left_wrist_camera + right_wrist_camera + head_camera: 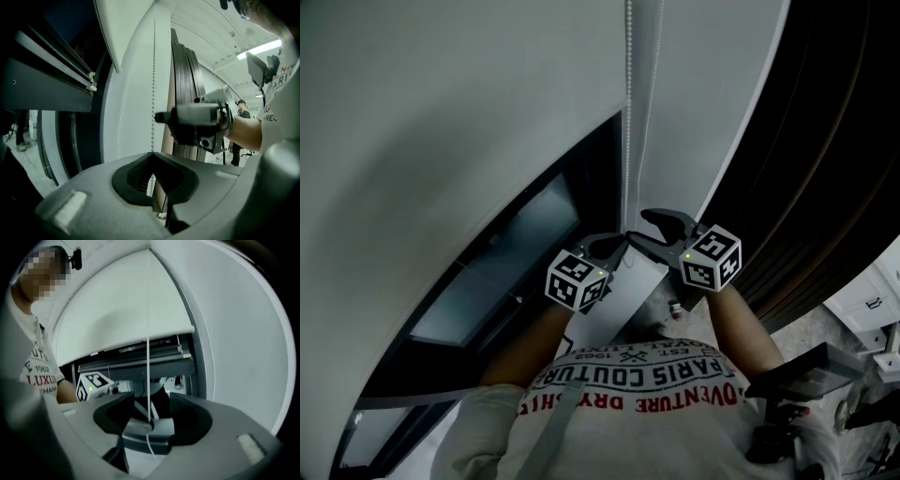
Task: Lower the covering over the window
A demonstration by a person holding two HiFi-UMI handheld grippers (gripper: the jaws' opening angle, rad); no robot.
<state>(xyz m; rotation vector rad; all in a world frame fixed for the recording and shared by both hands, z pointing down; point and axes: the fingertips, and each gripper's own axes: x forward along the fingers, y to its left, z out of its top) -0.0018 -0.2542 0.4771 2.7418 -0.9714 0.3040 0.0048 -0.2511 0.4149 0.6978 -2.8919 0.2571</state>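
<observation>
Pale wall (pixel 243 362) beside dark window (pixel 502 258), dark slatted panel (pixel 825 141), ceiling strip light (pixel 262 48), speckled floor (pixel 814 326).

Tee (pixel 581 422) reads "EST 1962", "PARIS COUTUR…", upside down; also "LUXU…", rest illegible.

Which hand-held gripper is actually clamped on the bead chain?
The left hand-held gripper: its jaws are shut on the bead chain. The right hand-held gripper stands open, chain passing between untouched.

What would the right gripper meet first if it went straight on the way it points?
Probably the cord, which hangs between the right gripper's open jaws; then the left gripper, shut on it. Depth is unclear.
</observation>
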